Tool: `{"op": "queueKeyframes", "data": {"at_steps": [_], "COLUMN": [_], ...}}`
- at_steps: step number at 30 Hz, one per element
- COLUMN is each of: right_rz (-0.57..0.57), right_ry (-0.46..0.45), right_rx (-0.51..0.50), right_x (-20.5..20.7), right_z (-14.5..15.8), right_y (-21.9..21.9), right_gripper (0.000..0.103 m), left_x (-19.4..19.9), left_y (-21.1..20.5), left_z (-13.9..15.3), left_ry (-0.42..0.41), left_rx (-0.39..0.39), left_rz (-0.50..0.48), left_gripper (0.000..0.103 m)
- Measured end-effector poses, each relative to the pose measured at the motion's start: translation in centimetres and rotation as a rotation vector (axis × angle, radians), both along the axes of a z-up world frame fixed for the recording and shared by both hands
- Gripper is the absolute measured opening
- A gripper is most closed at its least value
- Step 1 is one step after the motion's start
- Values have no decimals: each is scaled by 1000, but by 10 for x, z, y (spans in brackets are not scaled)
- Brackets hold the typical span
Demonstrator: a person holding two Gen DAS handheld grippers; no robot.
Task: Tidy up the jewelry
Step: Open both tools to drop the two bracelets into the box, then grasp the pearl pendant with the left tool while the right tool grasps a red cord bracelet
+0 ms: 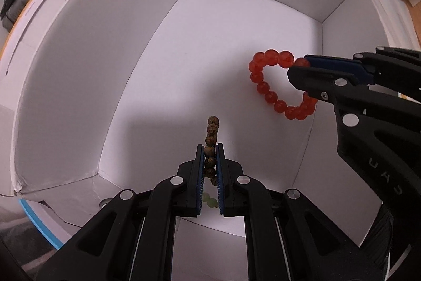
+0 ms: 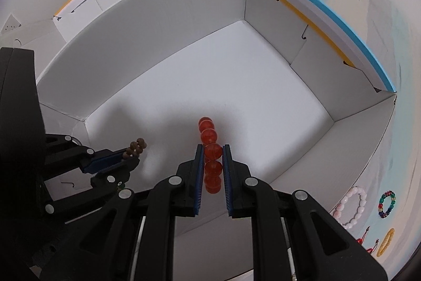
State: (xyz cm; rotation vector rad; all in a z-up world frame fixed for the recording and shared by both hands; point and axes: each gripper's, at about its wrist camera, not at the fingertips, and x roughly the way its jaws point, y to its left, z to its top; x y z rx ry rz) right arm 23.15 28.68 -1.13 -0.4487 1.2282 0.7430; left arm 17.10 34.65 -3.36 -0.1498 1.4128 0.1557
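1. Two claws hung over the white box (image 2: 184,25), each clamped on a bracelet: the left gripper (image 1: 210,149) pinched the brown wooden bracelet (image 1: 211,133), the right gripper (image 2: 213,150) the red bead bracelet (image 2: 210,149).
2. Both bracelets dangled edge-on along the fingers, directly above the bare box floor, the red one nearer the right wall.
3. Whether either touched the floor, I couldn't tell.
4. Outside lay a pink bracelet (image 2: 352,207), a multicoloured ring (image 2: 387,204) and a yellow band (image 2: 385,241), all tiny.

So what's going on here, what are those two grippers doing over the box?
A person is sorting bracelets into a white cardboard box. The left gripper is shut on a brown wooden bead bracelet, and the right gripper is shut on a red bead bracelet; both hang above the box floor. Outside the box lie a pink bracelet, a multicolored one and a yellow one.
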Motion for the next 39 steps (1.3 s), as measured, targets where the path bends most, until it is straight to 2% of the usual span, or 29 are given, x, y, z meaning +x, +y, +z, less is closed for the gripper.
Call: {"op": "queueKeyframes", "data": {"at_steps": [5,8,9,11,13,18,20,24,29,39], "right_rz": [-23,-37,-41,-61,-78,-106,-116,-128,-164,-214], "right_ry": [3,-5,-8,-29,-56,-125,-158,-216,-276,-377], "right_rx": [28,45,51,80,114,174,185,206,251,282], "right_x": [1,0,0,0,-2,-3,-7,-10,-23,-37], "right_z": [4,8,12,20,32,58,68,88,113,147], "right_y": [-5,-9,-9,-17,-25,-44,-48,-65,-96,-149], "right_gripper": [14,14,18,27,43,52,56,61,71,87], "left_x": [-6,-13,-15,-20,-27,-39,-43,-38,-45,-51], "left_y": [3,5,7,8,5,-13,-22,-41,-62,-102], "left_z": [9,17,20,28,39,71,85,97,117,138], "left_ry": [-33,-68,-77,-108,-148,-249,-291,-343,-410,-499], "left_rx": [29,50,57,80,114,135,168,200,234,253], "left_rz": [19,38,45,52,58,56,53,51,49,44], "left_gripper": [13,28,35,40,56,69,74,77,85,97]}}
